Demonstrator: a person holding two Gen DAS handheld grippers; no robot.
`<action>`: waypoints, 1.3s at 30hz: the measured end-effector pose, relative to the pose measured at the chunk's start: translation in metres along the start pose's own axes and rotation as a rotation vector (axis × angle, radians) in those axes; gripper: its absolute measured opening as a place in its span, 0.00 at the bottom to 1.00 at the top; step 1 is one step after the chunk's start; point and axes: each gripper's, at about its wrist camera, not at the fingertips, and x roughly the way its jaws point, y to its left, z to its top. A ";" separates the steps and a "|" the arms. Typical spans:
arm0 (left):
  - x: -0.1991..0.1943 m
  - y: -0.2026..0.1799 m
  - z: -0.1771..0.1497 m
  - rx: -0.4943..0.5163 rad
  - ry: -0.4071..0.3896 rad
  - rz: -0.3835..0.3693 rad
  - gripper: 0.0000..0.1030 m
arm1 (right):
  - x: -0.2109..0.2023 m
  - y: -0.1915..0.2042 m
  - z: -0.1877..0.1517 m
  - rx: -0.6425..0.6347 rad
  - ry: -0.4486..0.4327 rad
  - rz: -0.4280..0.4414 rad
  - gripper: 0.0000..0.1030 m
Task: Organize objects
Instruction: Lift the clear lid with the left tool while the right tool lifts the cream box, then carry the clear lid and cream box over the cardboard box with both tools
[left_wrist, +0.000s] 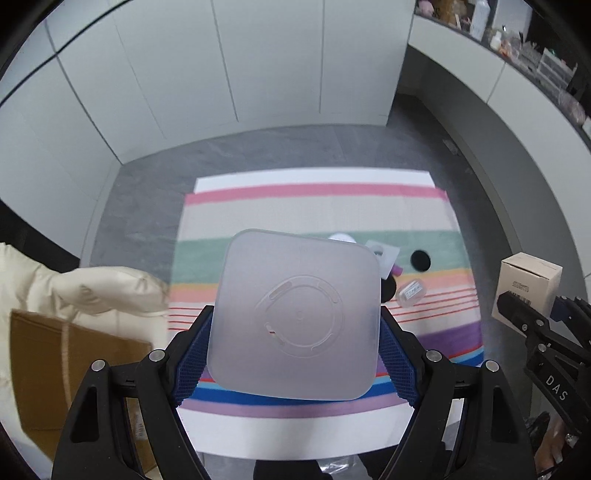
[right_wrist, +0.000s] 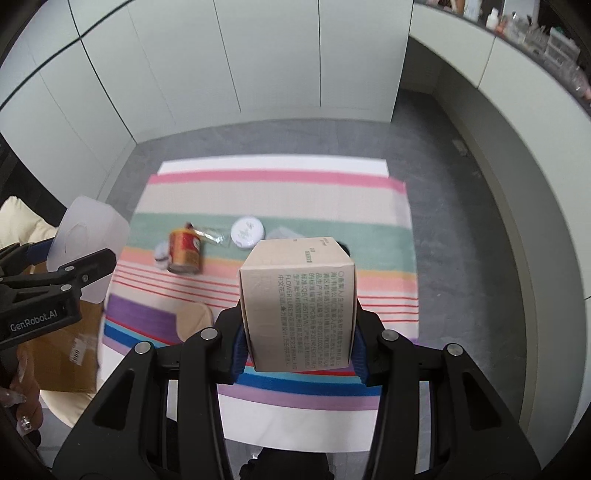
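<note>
My left gripper (left_wrist: 295, 354) is shut on a frosted translucent square container (left_wrist: 295, 317), held above the striped cloth (left_wrist: 314, 206); it also shows at the left of the right wrist view (right_wrist: 88, 236). My right gripper (right_wrist: 297, 343) is shut on a beige carton box (right_wrist: 297, 302) with printed text, also seen at the right of the left wrist view (left_wrist: 528, 284). On the cloth (right_wrist: 280, 192) lie a red and yellow can (right_wrist: 184, 253), a white round lid (right_wrist: 247, 230), a clear wrapper (right_wrist: 212, 234) and a beige pad (right_wrist: 195, 321).
A black round lid (left_wrist: 420, 260), a small clear case (left_wrist: 412, 292) and a white card (left_wrist: 384, 254) lie on the cloth. A brown cardboard box (left_wrist: 66, 369) and a cream cushion (left_wrist: 85, 291) sit at the left. White cabinets (left_wrist: 221, 74) stand behind; a cluttered counter (left_wrist: 517, 40) runs along the right.
</note>
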 end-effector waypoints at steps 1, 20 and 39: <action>-0.014 0.004 0.002 -0.005 -0.016 0.006 0.80 | -0.011 0.001 0.004 -0.003 -0.011 -0.004 0.45; -0.181 0.038 -0.003 -0.079 -0.150 0.037 0.80 | -0.156 0.041 0.038 -0.094 -0.108 -0.016 0.45; -0.208 0.044 -0.042 -0.094 -0.162 0.060 0.80 | -0.195 0.058 0.004 -0.134 -0.135 0.013 0.45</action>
